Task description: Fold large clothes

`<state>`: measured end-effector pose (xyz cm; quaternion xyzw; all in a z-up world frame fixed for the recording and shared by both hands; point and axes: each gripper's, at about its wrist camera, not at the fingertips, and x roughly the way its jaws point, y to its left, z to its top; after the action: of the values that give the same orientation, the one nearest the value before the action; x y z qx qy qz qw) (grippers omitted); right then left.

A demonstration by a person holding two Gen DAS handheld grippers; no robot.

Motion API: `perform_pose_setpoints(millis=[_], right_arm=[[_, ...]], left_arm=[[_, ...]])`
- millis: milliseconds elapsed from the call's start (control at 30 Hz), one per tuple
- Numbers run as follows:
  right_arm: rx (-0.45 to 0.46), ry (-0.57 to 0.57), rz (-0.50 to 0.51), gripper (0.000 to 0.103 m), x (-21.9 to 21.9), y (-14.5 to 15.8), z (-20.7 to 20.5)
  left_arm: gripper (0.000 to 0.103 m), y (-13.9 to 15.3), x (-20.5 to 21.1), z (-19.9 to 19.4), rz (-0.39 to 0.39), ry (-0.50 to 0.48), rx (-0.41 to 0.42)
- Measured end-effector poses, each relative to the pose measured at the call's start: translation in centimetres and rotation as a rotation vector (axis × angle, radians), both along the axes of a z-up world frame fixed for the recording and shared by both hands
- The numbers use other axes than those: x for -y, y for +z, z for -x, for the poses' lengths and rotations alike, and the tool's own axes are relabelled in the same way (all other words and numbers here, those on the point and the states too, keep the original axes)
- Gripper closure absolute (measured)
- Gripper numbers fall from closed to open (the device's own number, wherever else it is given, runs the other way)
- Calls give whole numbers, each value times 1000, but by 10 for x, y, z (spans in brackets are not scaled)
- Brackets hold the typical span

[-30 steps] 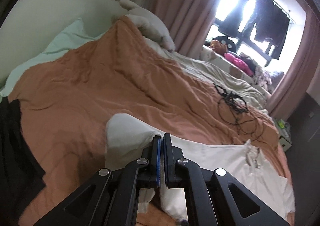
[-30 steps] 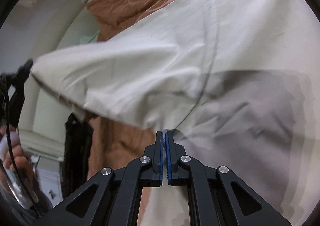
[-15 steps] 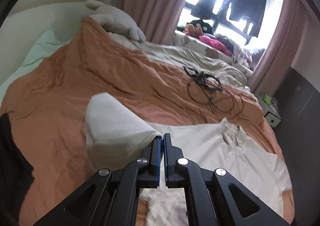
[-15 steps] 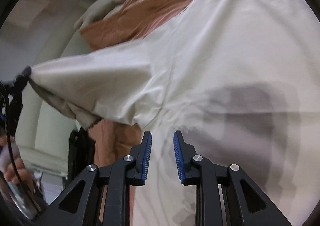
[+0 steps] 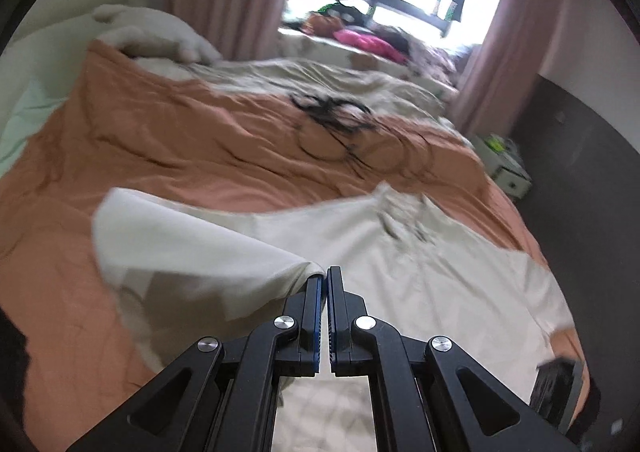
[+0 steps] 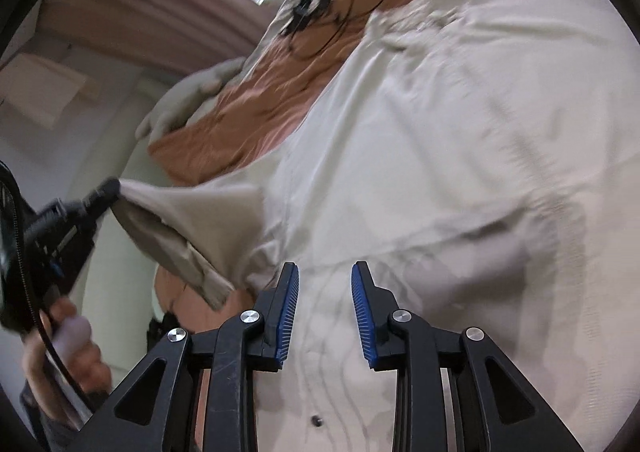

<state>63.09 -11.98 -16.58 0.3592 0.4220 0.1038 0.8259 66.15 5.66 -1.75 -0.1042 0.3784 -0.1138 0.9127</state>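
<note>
A large cream shirt (image 5: 420,264) lies spread on an orange bedspread (image 5: 200,139). My left gripper (image 5: 324,278) is shut on the shirt's sleeve (image 5: 192,252) and holds it lifted, folded toward the shirt's body. In the right wrist view the left gripper (image 6: 110,187) shows at the left, pinching the sleeve end (image 6: 192,219). My right gripper (image 6: 325,276) is open and empty, close above the shirt's body (image 6: 460,171), with a small button (image 6: 316,420) below it.
A tangle of black cables (image 5: 332,115) lies on the bedspread beyond the shirt. Pale pillows (image 5: 156,35) sit at the bed's head. Pink curtains (image 5: 516,31) and a window with hanging clothes stand behind. A dark garment (image 5: 12,348) lies at the left edge.
My right gripper has let go of the shirt and opened wide. My left gripper has carried the sleeve to the right, over the shirt's body.
</note>
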Motion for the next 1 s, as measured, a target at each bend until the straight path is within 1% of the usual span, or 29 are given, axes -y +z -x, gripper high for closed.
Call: perform_pose_setpoints(millis=[67, 200, 267, 300, 333, 367, 400, 433, 533, 600, 667, 800, 867, 900, 933, 1000], right_arm=[[11, -44, 1, 74, 16, 4, 2], [15, -94, 5, 74, 38, 10, 3], [11, -117, -2, 74, 47, 10, 2], [7, -130, -8, 74, 53, 10, 1], [6, -138, -13, 73, 57, 8, 3], [5, -153, -22, 71, 64, 8, 5], [4, -170, -26, 66, 69, 8, 5], [5, -180, -27, 62, 76, 8, 8], [12, -193, -20, 61, 80, 12, 10], [21, -187, -14, 61, 79, 15, 10], [30, -180, -9, 61, 76, 17, 10], [59, -131, 17, 61, 58, 24, 8], [74, -95, 40, 61, 45, 27, 6], [78, -78, 56, 61, 37, 28, 5], [77, -58, 76, 61, 29, 28, 3], [73, -36, 92, 61, 18, 27, 1]], left_arm=[[101, -12, 17, 3, 31, -28, -24], [100, -24, 44, 3, 74, -78, -53], [93, -34, 58, 0, 127, -114, -97], [74, -38, 62, -2, 153, -132, -114], [46, -44, 68, -1, 195, -165, -130], [31, -46, 72, 1, 219, -185, -135], [10, -49, 76, 5, 238, -199, -136], [2, -51, 79, 10, 248, -206, -131], [2, -53, 78, 18, 280, -213, -141], [2, -52, 63, 27, 330, -205, -138], [2, -45, 48, 40, 342, -187, -117], [2, -25, 9, 68, 314, -145, -50], [2, -17, -9, 78, 268, -99, -12], [2, -14, -21, 82, 237, -60, 3], [2, -14, -32, 84, 213, -21, 8], [2, -23, -51, 82, 206, 36, -18]])
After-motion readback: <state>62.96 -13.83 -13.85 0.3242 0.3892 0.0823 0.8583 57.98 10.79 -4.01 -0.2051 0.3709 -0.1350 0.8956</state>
